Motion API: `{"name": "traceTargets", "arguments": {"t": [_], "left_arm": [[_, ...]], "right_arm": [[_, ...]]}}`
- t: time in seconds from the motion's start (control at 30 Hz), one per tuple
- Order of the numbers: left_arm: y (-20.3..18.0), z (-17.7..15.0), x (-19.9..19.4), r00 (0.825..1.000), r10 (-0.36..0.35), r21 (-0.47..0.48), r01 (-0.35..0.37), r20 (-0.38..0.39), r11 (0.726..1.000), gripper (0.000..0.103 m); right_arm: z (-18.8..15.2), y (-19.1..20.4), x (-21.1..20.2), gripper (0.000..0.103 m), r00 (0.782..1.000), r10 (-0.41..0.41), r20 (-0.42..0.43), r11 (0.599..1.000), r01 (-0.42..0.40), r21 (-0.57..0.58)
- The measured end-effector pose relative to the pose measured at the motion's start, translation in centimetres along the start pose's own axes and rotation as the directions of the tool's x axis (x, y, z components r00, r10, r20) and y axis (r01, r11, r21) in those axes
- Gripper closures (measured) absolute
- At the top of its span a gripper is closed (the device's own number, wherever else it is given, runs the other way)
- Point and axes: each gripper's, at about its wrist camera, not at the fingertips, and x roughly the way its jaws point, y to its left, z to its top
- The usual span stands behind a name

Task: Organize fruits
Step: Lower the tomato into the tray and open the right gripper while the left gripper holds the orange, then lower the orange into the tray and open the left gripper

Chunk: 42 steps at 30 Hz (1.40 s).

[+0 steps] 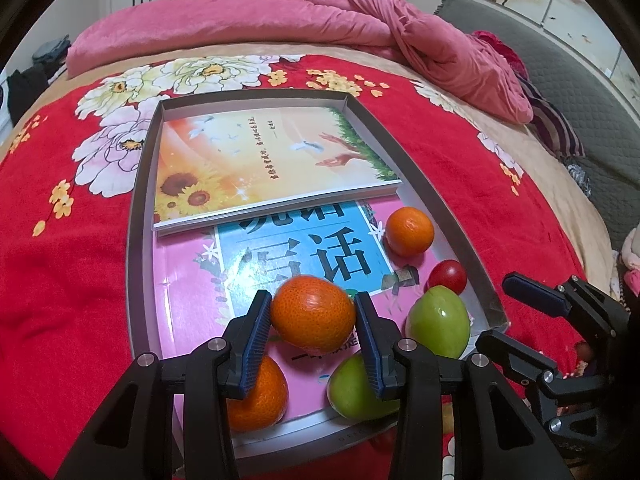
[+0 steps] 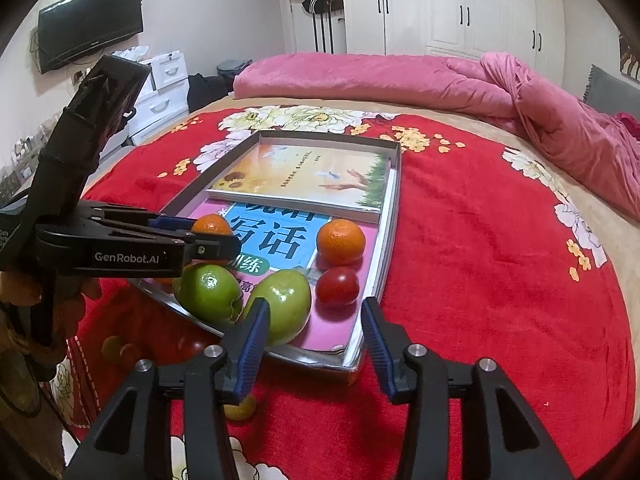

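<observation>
At the bottom centre of the left wrist view, an orange (image 1: 313, 313) is held between the fingers of the left gripper (image 1: 314, 340), above a shallow tray (image 1: 138, 216). Lower in that frame, another orange (image 1: 260, 398) and 2 green apples (image 1: 439, 321) are seen inside the tray. In the right wrist view, the right gripper (image 2: 314, 348) is seen at the bottom with its fingers spread wide and nothing between them. Farther up, a third orange (image 2: 341, 241) and a red tomato (image 2: 337, 285) are seen on a blue and pink book (image 2: 276, 236). Beyond it, a sunflower book (image 1: 260, 160) is seen.
</observation>
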Motion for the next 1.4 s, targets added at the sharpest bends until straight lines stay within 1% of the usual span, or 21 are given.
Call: {"name": "traceTargets", "arguments": {"t": [0.07, 0.17, 0.3, 0.47, 0.6, 0.73, 0.87, 0.93, 1.0, 1.1, 1.17, 1.23, 1.3, 1.4], "left_arm": [[0.0, 0.0, 0.0, 1.000, -0.011, -0.006, 0.011, -0.001, 1.000, 0.056], [0.0, 0.0, 0.1, 1.000, -0.005, -0.001, 0.005, -0.002, 1.000, 0.056], [0.0, 0.0, 0.1, 1.000, -0.005, -0.001, 0.005, -0.002, 1.000, 0.056], [-0.1, 0.0, 0.0, 1.000, -0.002, 0.000, 0.002, -0.002, 1.000, 0.055], [-0.1, -0.2, -0.2, 1.000, -0.005, -0.004, 0.005, 0.000, 1.000, 0.051], [-0.1, -0.2, -0.4, 1.000, -0.006, -0.007, 0.006, -0.001, 1.000, 0.050], [-0.1, 0.0, -0.6, 1.000, -0.007, -0.007, 0.007, 0.002, 1.000, 0.049], [-0.1, 0.0, -0.7, 1.000, -0.010, -0.011, 0.010, 0.003, 1.000, 0.047], [-0.1, 0.0, -0.8, 1.000, -0.009, -0.012, 0.009, 0.004, 1.000, 0.043], [-0.2, 0.0, -1.0, 1.000, -0.008, -0.012, 0.008, 0.007, 1.000, 0.043], [-0.2, 0.0, -1.3, 1.000, -0.008, -0.012, 0.008, 0.009, 1.000, 0.043], [-0.2, 0.0, -1.5, 1.000, -0.007, -0.014, 0.008, 0.013, 1.000, 0.042], [-0.3, 0.0, -1.6, 1.000, -0.008, -0.014, 0.008, 0.015, 1.000, 0.038], [-0.3, 0.0, -2.0, 1.000, -0.008, -0.015, 0.008, 0.018, 1.000, 0.037]], "right_arm": [[0.0, 0.0, -0.1, 0.051, 1.000, 0.001, 0.005, 1.000, -0.001, 0.001], [0.1, 0.0, -0.1, 0.048, 1.000, -0.002, 0.007, 1.000, 0.002, 0.000], [0.1, 0.0, -0.2, 0.048, 1.000, -0.007, 0.009, 1.000, 0.007, 0.000], [0.1, -0.1, -0.4, 0.044, 1.000, -0.012, 0.013, 1.000, 0.012, 0.006], [0.1, -0.1, -0.4, 0.042, 1.000, -0.017, 0.018, 1.000, 0.017, 0.008], [0.2, -0.2, -0.5, 0.041, 1.000, -0.022, 0.021, 1.000, 0.021, 0.013], [0.2, -0.3, -0.7, 0.038, 0.999, -0.023, 0.026, 1.000, 0.023, 0.018], [0.2, -0.3, -0.7, 0.037, 0.999, -0.026, 0.027, 1.000, 0.025, 0.018], [0.2, -0.3, -0.7, 0.037, 0.999, -0.026, 0.028, 0.999, 0.026, 0.018], [0.3, -0.3, -0.8, 0.036, 0.999, -0.031, 0.030, 0.999, 0.030, 0.021], [0.2, -0.4, -0.9, 0.033, 0.999, -0.035, 0.031, 0.999, 0.034, 0.023], [0.3, -0.4, -0.9, 0.032, 0.999, -0.039, 0.034, 0.999, 0.038, 0.024], [0.3, -0.4, -1.0, 0.032, 0.998, -0.041, 0.036, 0.999, 0.040, 0.026], [0.3, -0.5, -1.0, 0.030, 0.998, -0.045, 0.039, 0.999, 0.043, 0.029]]}}
